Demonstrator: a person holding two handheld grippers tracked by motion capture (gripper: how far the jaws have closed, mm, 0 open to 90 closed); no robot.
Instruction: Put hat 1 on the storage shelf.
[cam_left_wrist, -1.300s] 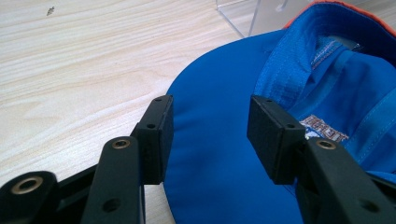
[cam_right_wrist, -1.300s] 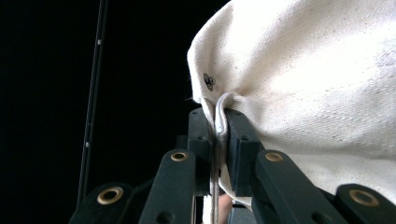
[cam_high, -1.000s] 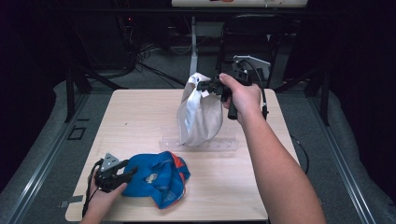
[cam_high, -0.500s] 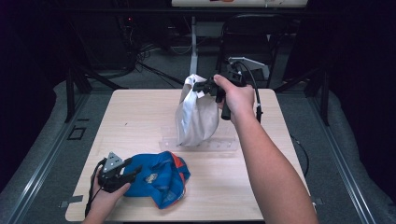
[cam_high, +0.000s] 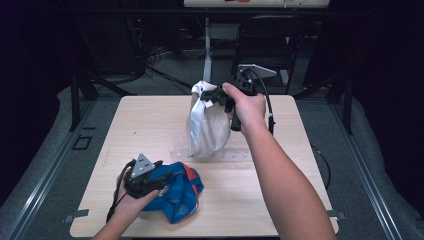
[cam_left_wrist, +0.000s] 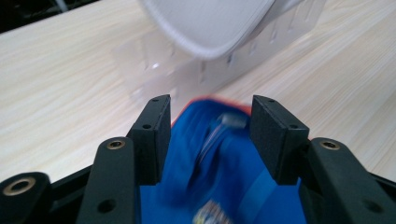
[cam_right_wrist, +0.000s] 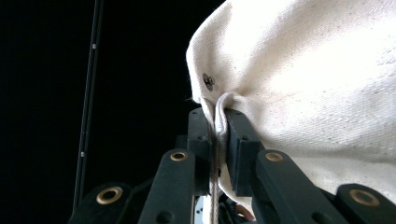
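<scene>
Between right tongs (cam_right_wrist: 217, 140): pinched white bag (cam_right_wrist: 317, 84) hem, unseen overhead.

On the table (cam_high: 150, 120), the cloth bag (cam_high: 206, 125) stands near the middle toward the far edge, hanging from my right gripper (cam_high: 210, 95), which pinches its upper rim from the right. A clear plastic sheet (cam_high: 220, 152) lies on the table under and just in front of the bag. Nearer me and to the left lies the cap (cam_high: 177, 192), with my left gripper (cam_high: 150, 182) at its left side, jaws spread over the fabric.
</scene>
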